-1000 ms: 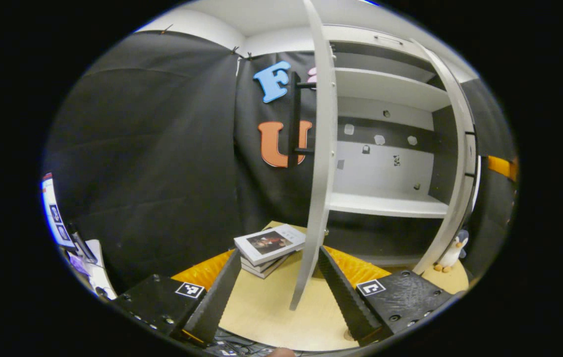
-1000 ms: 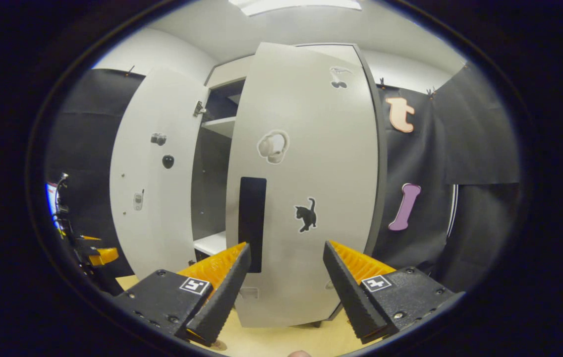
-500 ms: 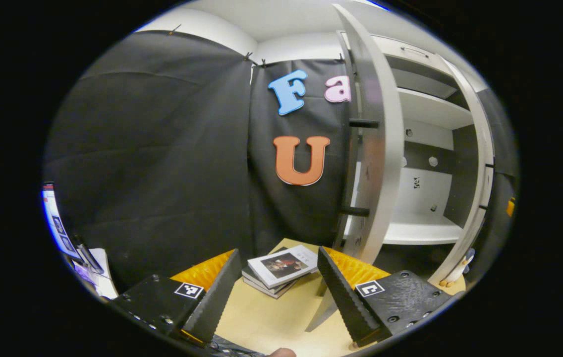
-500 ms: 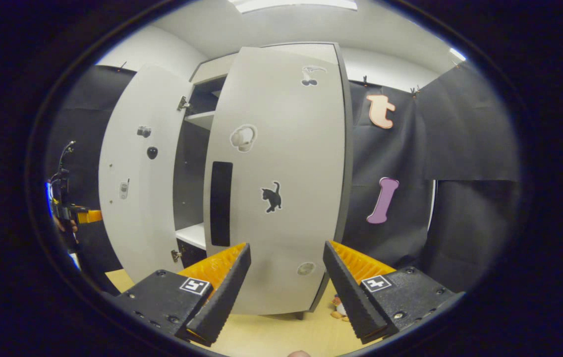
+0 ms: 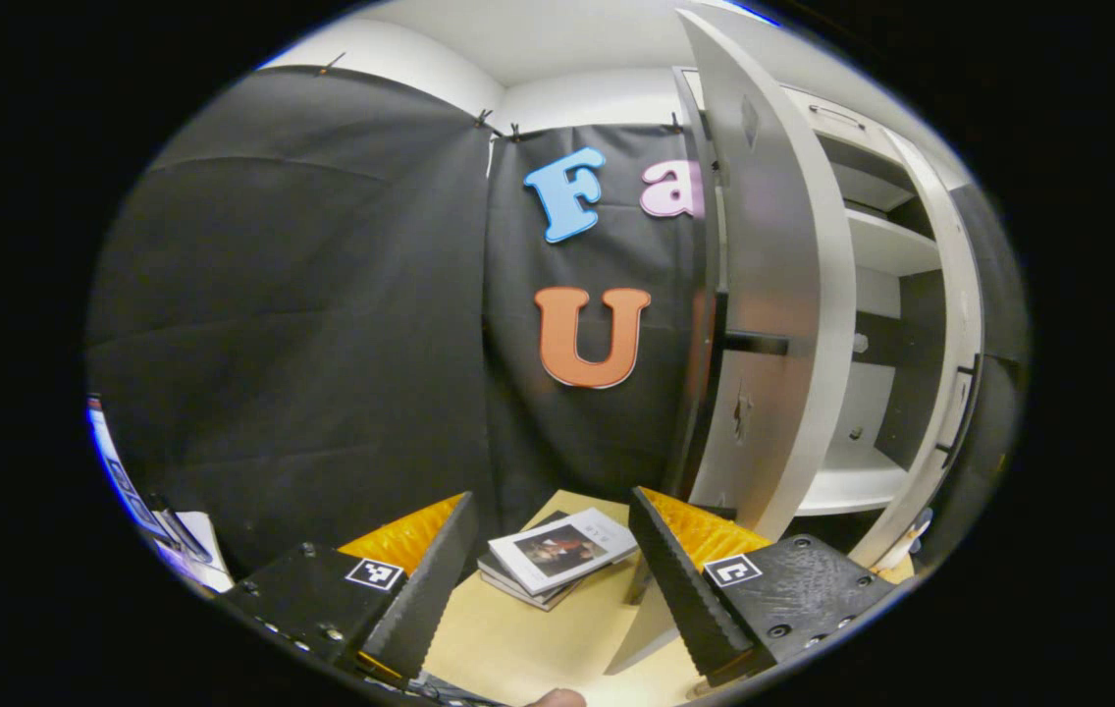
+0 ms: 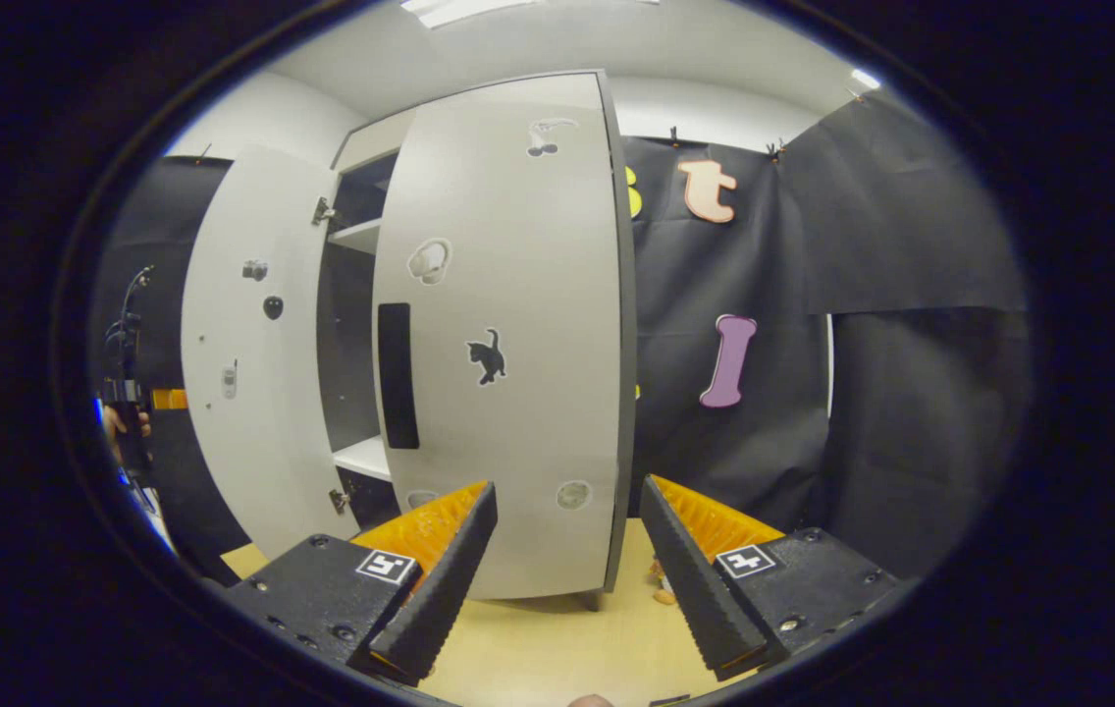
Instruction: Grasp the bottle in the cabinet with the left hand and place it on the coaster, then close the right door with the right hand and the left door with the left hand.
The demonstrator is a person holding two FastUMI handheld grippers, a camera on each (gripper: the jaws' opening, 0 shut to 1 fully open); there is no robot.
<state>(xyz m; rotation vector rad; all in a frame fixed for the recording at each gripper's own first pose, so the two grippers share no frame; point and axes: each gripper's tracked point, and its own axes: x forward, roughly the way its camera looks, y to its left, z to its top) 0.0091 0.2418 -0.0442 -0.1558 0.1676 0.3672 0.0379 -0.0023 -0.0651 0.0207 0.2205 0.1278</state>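
Nearest the lens in the left gripper view, the left claw (image 5: 550, 565) stands wide and holds nothing, its 2 toothed fingers spread over a pale wooden desk (image 5: 518, 643). Just beyond the fingertips lies a short stack of books (image 5: 557, 555), flat and matte. Farther right rises the left door (image 5: 781, 324), a tall, stiff, smooth grey panel seen nearly edge-on and partly open, with a dark bar handle (image 5: 754, 342) crossing it. Behind it the cabinet (image 5: 896, 245) shows bare white shelves; no bottle or coaster can be made out, so the placing step appears done.

At the bottom of the right gripper view, the right claw (image 6: 567, 560) is likewise wide and empty. Ahead stands the right door (image 6: 508, 324), a flat grey board with a tall dark rectangular handle (image 6: 397, 375) near its free edge and small stickers; it is nearly shut. The left door (image 6: 248, 344) stands beyond, well ajar.

Judged from this, each door is rigid, light on its hinges and slick-faced; pushing flat near the free edge, by the handle, should swing it most easily.
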